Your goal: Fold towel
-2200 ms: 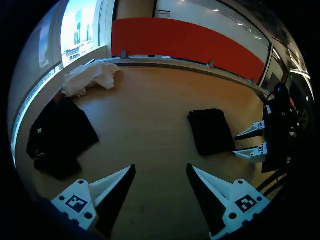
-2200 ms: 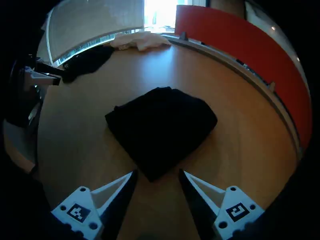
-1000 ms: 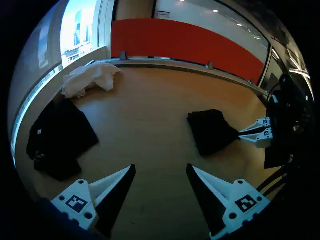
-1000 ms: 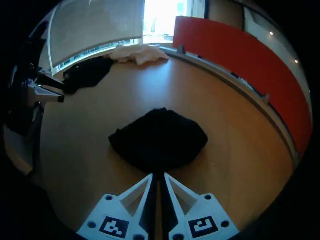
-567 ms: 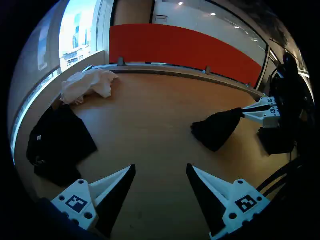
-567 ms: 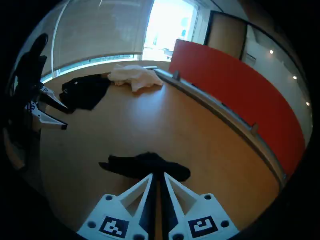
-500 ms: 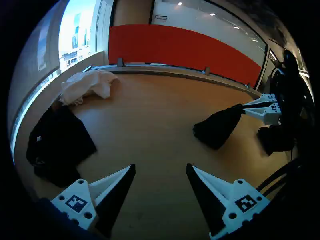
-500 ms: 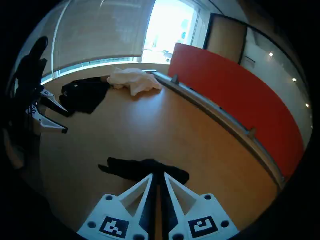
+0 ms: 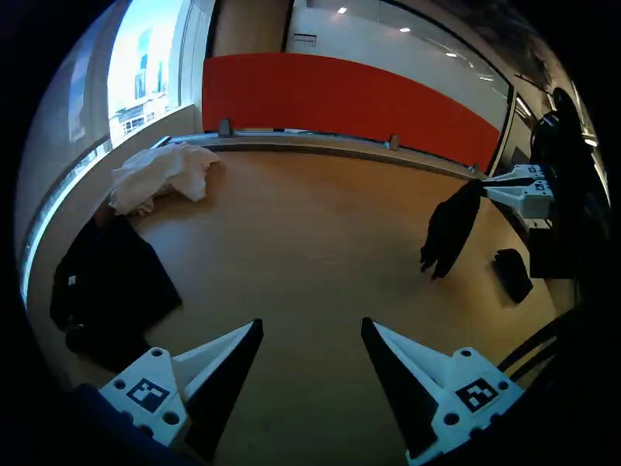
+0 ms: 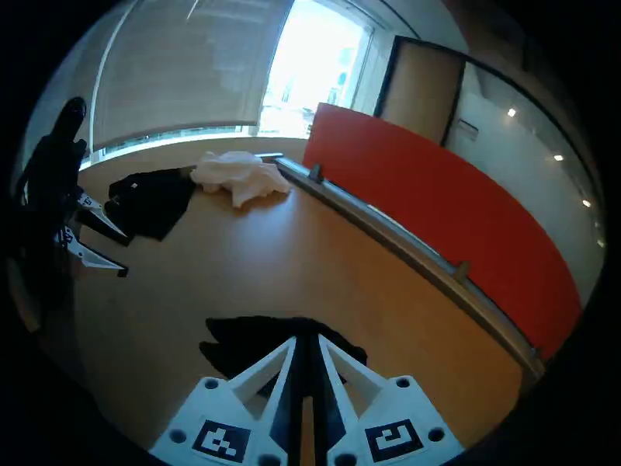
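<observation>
In the left gripper view, the black towel [image 9: 450, 229] is seen from the side, hanging in a narrow drape from the right hand-held gripper [image 9: 487, 186] above the desk [image 9: 310, 225]. Whether its lower end touches the wood cannot be told. In the right gripper view, the towel [image 10: 241, 338] is seen bunched just beyond the right hand-held gripper [image 10: 307, 340], whose fingers are pinched together on it. The left hand-held gripper [image 9: 310, 325] is held wide, with nothing between its fingers. Two seconds earlier the towel was lying folded flat and the right hand-held gripper was spread; it has since been clamped and raised.
</observation>
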Demonstrator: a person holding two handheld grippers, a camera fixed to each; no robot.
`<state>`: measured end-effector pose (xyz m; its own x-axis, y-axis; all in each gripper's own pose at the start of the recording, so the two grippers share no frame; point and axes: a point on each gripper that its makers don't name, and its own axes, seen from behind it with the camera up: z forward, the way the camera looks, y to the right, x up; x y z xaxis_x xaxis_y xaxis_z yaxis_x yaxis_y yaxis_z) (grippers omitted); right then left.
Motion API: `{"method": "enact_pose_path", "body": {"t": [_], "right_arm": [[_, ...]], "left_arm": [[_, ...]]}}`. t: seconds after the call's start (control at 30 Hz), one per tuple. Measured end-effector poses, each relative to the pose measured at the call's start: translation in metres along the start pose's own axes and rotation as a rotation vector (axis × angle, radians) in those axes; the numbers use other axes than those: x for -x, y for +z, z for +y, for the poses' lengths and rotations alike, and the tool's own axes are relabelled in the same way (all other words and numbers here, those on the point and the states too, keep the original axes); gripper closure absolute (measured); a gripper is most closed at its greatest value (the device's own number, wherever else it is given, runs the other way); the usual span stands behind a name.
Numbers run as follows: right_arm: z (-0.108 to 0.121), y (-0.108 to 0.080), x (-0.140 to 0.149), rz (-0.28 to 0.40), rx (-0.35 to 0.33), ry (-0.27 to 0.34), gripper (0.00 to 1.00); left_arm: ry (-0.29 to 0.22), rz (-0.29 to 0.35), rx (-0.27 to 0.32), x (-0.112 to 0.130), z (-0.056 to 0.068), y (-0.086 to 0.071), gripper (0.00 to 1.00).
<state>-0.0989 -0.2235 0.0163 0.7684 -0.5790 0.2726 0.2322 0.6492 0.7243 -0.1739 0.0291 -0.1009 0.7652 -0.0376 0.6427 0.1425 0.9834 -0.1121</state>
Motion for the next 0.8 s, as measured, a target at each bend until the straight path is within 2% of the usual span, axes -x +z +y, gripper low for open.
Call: {"method": "enact_pose_path", "body": {"t": [0.4,0.8], "right_arm": [[0.050,-0.033,0.020,-0.007,0.071,0.048,0.95],[0.099,-0.076,0.050,-0.039,0.134,0.060,0.95]], "left_arm": [[0.020,-0.005,0.021,-0.006,0.013,0.007,0.06],[0.027,-0.015,0.025,-0.007,0.019,0.013,0.06]]}}
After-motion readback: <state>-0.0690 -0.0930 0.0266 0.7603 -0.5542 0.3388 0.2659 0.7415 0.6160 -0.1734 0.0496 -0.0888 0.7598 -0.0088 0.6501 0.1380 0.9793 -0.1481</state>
